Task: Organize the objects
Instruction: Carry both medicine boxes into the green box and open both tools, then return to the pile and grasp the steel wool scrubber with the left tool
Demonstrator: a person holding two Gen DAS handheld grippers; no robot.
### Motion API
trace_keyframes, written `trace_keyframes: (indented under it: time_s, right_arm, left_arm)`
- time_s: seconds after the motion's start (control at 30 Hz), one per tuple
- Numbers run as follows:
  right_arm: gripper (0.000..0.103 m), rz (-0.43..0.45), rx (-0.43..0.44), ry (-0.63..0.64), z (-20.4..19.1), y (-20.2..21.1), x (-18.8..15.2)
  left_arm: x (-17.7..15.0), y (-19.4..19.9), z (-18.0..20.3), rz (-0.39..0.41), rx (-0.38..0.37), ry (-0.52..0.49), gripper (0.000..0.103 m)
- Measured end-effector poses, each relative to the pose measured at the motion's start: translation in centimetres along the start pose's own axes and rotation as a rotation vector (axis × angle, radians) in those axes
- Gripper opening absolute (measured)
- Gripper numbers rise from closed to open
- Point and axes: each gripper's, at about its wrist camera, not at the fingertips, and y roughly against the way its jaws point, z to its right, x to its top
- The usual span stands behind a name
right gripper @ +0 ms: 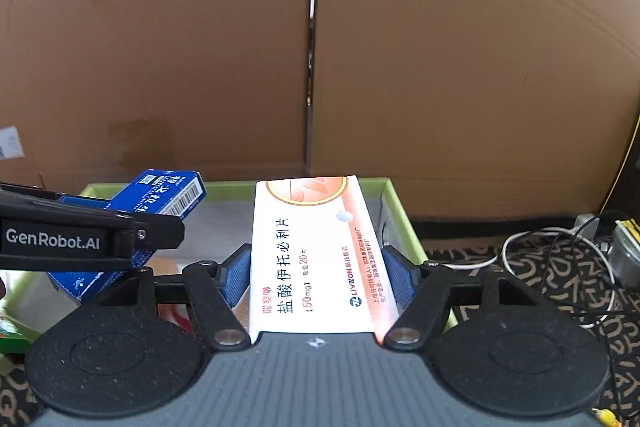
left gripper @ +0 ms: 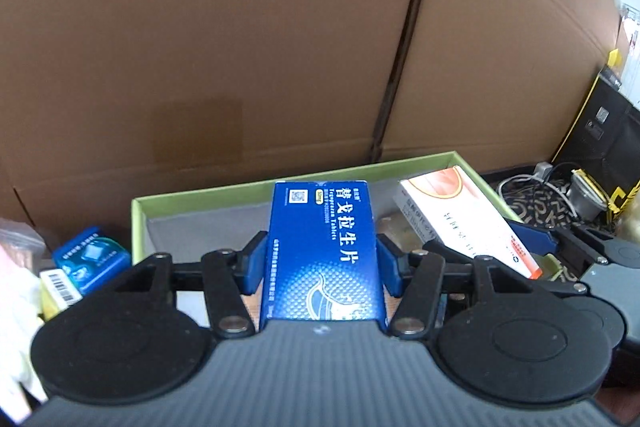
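A: What do the left tongs (left gripper: 322, 259) have?

B: They are clamped on a dark blue cardboard medicine box with white Chinese lettering (left gripper: 322, 247), blue pads pressing both long sides. It hangs above a shallow lime-green rimmed tray with a grey floor (left gripper: 200, 199)

A: And the right tongs (right gripper: 316, 273)?

B: Closed around a white and orange cardboard tablet box marked 50 mg (right gripper: 316, 251), over the right half of that same tray, beside the blue one

A: Anything else nearby?

B: A small light-blue packet (left gripper: 90, 257) lies left of the tray; a brown corrugated cardboard wall (right gripper: 440, 47) stands behind it; white cables (right gripper: 560, 259) curl on the patterned surface at right
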Motion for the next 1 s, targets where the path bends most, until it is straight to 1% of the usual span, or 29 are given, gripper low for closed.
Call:
trace_keyframes:
  time_s: [0.07,0.13,0.17,0.2,0.23,0.27,0.4,0.5,0.57,0.63,0.67,0.8,0.87,0.93,0.97,1.0]
  right_arm:
    - [0.073,-0.019,-0.001,0.003,0.0,-1.0,-0.3]
    - [0.073,-0.039,0.007,0.024,-0.2,-1.9,-0.5]
    - [0.073,-0.053,0.017,0.045,-0.4,-2.2,-0.6]
    - [0.074,-0.066,0.022,0.065,-0.6,-2.5,-0.8]
    - [0.079,-0.077,0.022,0.089,-0.6,-2.5,-1.1]
    - [0.083,-0.081,0.021,0.113,-0.6,-2.3,-1.4]
    - [0.086,-0.031,0.005,0.144,-0.5,-0.4,-1.4]
    - [0.092,0.042,0.012,0.127,-0.2,1.8,-0.7]
    - [0.097,0.086,0.009,0.106,-0.2,3.4,-0.2]
    - [0.098,0.136,0.029,0.091,-0.4,5.6,-0.6]
    - [0.099,0.154,0.041,0.084,-0.2,7.1,-1.4]
    - [0.1,0.195,0.087,0.071,-1.4,10.5,-3.1]
    - [0.1,0.207,0.11,0.077,-2.4,12.1,-4.1]
    - [0.1,0.211,0.13,0.087,-3.4,13.1,-5.2]
    - [0.1,0.21,0.14,0.094,-4.0,13.5,-5.8]
    - [0.1,0.207,0.151,0.104,-4.6,13.8,-6.4]
  left_arm:
    - [-0.2,-0.8,0.1,-0.01,-0.013,-0.021,0.056]
    - [-0.4,-1.3,0.1,-0.008,-0.022,-0.037,0.076]
    - [-0.6,-1.2,0.0,0.005,-0.016,-0.037,0.09]
    - [-0.7,-1.1,0.1,0.025,-0.009,-0.035,0.101]
    - [-0.8,-0.8,0.0,0.044,-0.005,-0.033,0.103]
    - [-1.0,-0.4,0.0,0.06,-0.009,-0.028,0.103]
    - [-0.5,1.4,-0.1,0.056,-0.048,-0.014,0.103]
    - [-0.6,4.0,-0.4,0.097,-0.08,0.004,0.103]
    - [-1.1,6.2,-0.6,0.123,-0.097,0.014,0.103]
    - [-2.1,8.5,-0.8,0.157,-0.11,0.007,0.103]
    - [-2.7,9.5,-0.9,0.171,-0.105,0.001,0.103]
    - [-5.6,13.9,-1.6,0.216,-0.06,-0.005,0.103]
    - [-7.6,15.6,-2.1,0.214,-0.029,-0.001,0.103]
    - [-9.7,17.4,-3.5,0.203,0.012,0.014,0.103]
    - [-10.8,19.5,-5.3,0.192,0.032,0.025,0.103]
    - [-11.9,20.2,-5.9,0.178,0.05,0.038,0.103]
